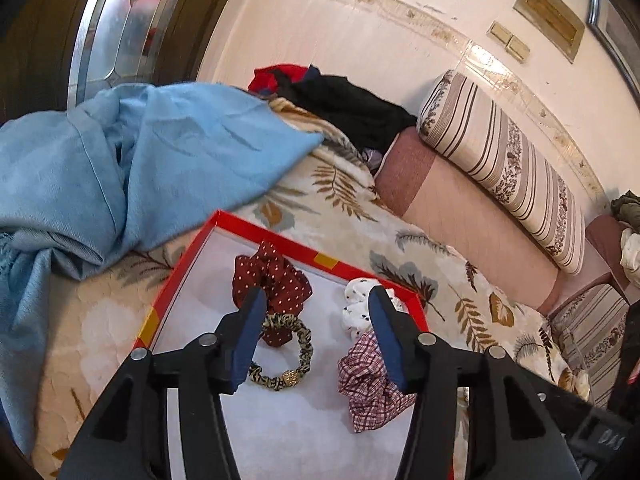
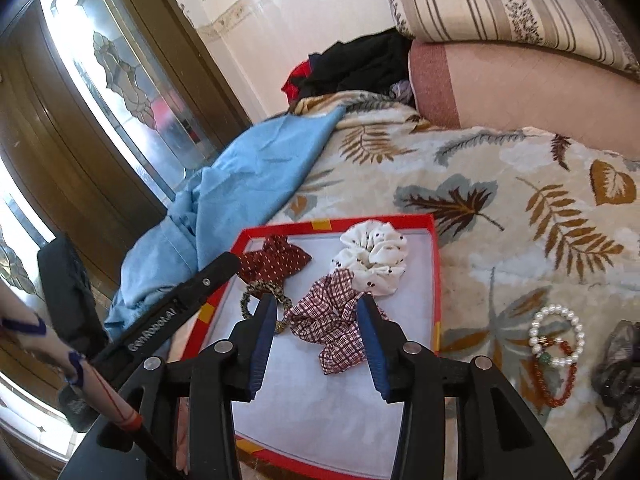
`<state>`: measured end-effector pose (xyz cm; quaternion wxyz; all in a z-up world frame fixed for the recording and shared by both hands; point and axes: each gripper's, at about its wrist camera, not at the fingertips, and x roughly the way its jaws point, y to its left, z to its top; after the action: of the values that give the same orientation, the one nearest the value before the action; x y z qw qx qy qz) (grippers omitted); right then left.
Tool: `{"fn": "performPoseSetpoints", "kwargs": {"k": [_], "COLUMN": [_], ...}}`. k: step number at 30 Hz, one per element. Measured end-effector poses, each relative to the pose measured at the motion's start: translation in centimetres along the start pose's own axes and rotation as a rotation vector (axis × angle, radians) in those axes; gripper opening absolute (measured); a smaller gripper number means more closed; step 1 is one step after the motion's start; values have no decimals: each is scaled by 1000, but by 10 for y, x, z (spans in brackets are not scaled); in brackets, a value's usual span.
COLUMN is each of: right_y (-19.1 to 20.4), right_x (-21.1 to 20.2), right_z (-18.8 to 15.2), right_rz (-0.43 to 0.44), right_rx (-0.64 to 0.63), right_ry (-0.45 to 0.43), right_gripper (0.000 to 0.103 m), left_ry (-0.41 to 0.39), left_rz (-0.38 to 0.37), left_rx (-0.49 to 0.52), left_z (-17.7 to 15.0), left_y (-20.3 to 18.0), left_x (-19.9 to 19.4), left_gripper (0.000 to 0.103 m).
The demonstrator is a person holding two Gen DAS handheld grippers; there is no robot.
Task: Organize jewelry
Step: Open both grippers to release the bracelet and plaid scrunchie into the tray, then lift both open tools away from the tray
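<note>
Both of your tongs hang above a shallow red-rimmed box [image 2: 434,276] with a white lining, which lies on a bed under a leaf-print blanket [image 2: 500,184]. The left tongs [image 1: 316,324] stand apart with nothing between their blue pads; the leopard-print hair tie [image 1: 286,350] lies just below them. The right tongs [image 2: 316,330] are also apart and empty, framing the checked scrunchie [image 2: 336,320] that rests on the lining.

Four hair pieces are gathered in the box: a maroon polka-dot scrunchie [image 2: 276,262] at the far rim, the leopard tie overlapping it, the checked scrunchie, and a white speckled scrunchie [image 2: 372,260] touching it near the far right corner. This looks like deliberate sorting of soft pieces into one container.

Outside the box, to its right on the blanket, a pearl bracelet [image 2: 556,336] overlaps a red beaded bracelet [image 2: 554,384]; these likely still await a place. A crumpled blue cloth [image 1: 132,160] lies left of the box.
</note>
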<state>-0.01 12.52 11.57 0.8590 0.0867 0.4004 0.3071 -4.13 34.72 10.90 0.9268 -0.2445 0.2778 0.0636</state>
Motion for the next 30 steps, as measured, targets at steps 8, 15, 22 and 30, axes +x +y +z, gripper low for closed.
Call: {"fn": "performPoseSetpoints", "kwargs": {"k": [8, 15, 22, 30], "right_y": [-1, 0, -9, -52], "right_x": [-47, -93, -136, -174], "right_z": [3, -4, -23, -46], "right_rz": [-1, -21, -44, -71], "right_rx": [25, 29, 45, 123], "right_ry": [-59, -114, -157, -197], "right_gripper": [49, 55, 61, 65], "left_ry": [-126, -234, -257, -276], "left_rz": [44, 83, 94, 50], "left_rx": [82, 191, 294, 331], "left_z": [-2, -14, -33, -57], "left_y": [-17, -40, -65, -92], "left_x": [-20, -42, -56, -78], "left_gripper": [66, 79, 83, 85]}}
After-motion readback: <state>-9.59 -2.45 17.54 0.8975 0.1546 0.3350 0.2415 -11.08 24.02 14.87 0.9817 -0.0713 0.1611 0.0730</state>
